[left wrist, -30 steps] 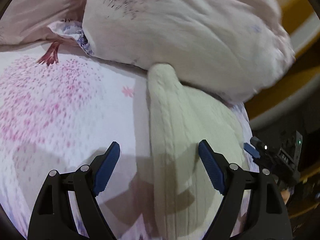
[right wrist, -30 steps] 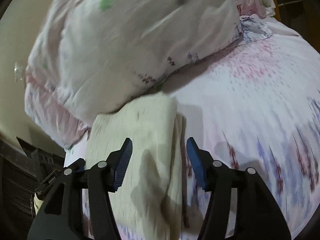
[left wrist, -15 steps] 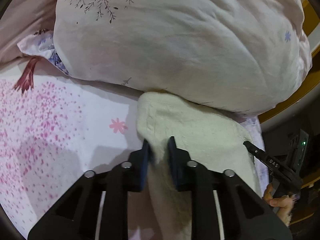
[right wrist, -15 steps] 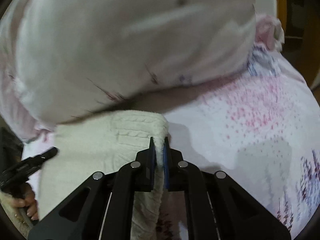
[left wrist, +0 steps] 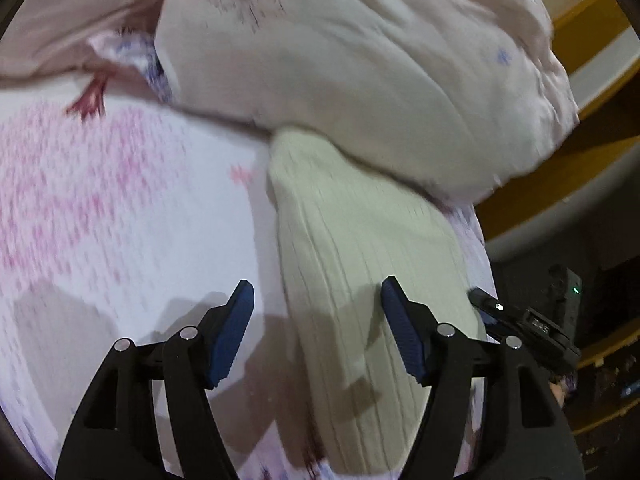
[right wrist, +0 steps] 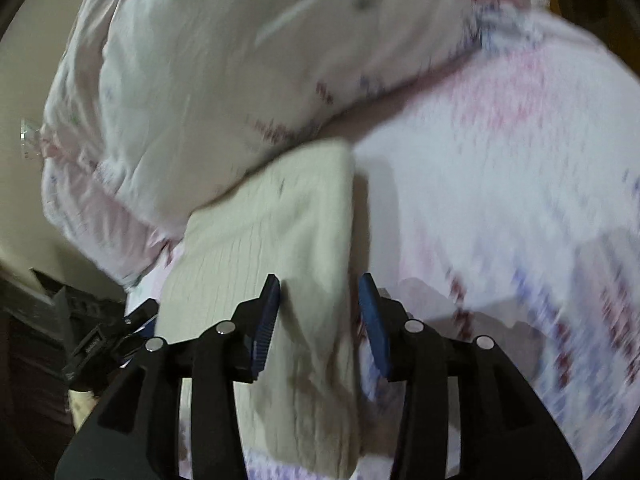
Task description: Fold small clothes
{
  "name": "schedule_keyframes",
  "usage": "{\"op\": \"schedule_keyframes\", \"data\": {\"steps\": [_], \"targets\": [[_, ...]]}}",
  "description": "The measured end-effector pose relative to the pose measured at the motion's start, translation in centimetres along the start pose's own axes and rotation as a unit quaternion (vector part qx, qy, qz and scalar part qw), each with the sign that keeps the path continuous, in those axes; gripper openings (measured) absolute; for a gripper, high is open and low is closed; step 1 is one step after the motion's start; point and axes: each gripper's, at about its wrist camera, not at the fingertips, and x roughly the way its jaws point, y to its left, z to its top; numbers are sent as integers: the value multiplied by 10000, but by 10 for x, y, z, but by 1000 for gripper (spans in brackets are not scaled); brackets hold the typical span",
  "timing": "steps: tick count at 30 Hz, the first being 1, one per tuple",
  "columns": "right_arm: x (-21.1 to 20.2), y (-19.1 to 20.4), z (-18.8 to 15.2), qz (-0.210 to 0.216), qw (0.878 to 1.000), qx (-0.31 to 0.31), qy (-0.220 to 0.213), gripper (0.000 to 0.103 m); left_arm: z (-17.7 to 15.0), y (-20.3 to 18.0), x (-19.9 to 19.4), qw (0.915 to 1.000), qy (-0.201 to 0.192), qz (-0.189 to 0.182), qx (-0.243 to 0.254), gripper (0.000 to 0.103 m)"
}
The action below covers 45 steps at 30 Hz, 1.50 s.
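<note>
A cream ribbed knit garment [left wrist: 360, 264] lies folded in a long strip on the floral bed sheet [left wrist: 120, 208], its far end against a big pale pillow [left wrist: 360, 60]. My left gripper [left wrist: 316, 332] is open and empty, its fingers astride the garment's left edge, just above it. In the right wrist view the same garment [right wrist: 288, 232] lies below my right gripper [right wrist: 320, 320], which is open and empty over the garment's right folded edge. The other gripper shows at the garment's far side in each view [left wrist: 528, 328] [right wrist: 104, 340].
The pillow [right wrist: 240, 60] and a pink quilt [left wrist: 80, 12] bank up behind the garment. The sheet [right wrist: 500, 200] spreads wide beside it. The bed's edge and a dark floor with yellow trim [left wrist: 580, 92] lie just past the garment.
Half a second ago both grippers were shut on the garment's far corners near the pillow. Both have let go, opened and pulled back toward me; the garment lies flat.
</note>
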Motion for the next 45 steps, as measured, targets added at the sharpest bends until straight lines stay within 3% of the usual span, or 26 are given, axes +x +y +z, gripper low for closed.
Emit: {"op": "schedule_keyframes", "data": {"steps": [1, 4, 7, 9, 13, 18, 20, 25, 30, 33, 34, 37, 40, 45], "targets": [[2, 1, -6, 18, 10000, -66, 51, 9, -5, -3, -1, 10000, 32, -18, 49, 66], [-4, 6, -23, -499, 9980, -341, -158, 7, -21, -15, -1, 9989, -49, 218, 401, 62], [-3, 7, -33, -716, 9966, -378, -146, 8, -32, -24, 2, 9967, -155, 444, 659, 62], [-1, 9, -39, -774, 9960, -411, -186, 11, -35, -23, -3, 9967, -154, 440, 660, 62], [-25, 11, -53, -572, 9970, -338, -404, 40, -40, -14, -19, 9981, -115, 232, 563, 68], [-34, 15, -69, -520, 9975, -404, -266, 43, -63, -12, -33, 9971, -12, 224, 733, 70], [-30, 15, -78, -612, 9968, -496, -138, 22, -68, -13, -34, 9960, -23, 305, 836, 70], [-21, 23, -93, -868, 9930, -796, -94, 16, -79, -22, -28, 9869, -108, 829, 1377, 70], [-17, 25, -97, -1014, 9909, -877, -81, 16, -83, -23, -24, 9824, -146, 986, 1581, 70], [-17, 27, -96, -1095, 9898, -915, -23, 30, -81, -23, -30, 9835, -168, 882, 1571, 70], [-18, 26, -93, -1062, 9906, -864, -18, 40, -79, -23, -35, 9853, -160, 713, 1545, 70], [-28, 21, -80, -705, 9960, -544, -117, 60, -67, -21, -46, 9897, -166, 276, 1392, 87], [-38, 17, -61, -306, 9983, -278, -401, 76, -48, -21, -49, 9921, -201, 33, 1241, 93], [-27, 9, -24, 33, 9990, 134, -424, 79, -20, -17, -25, 9962, 108, -45, 863, 95]]}}
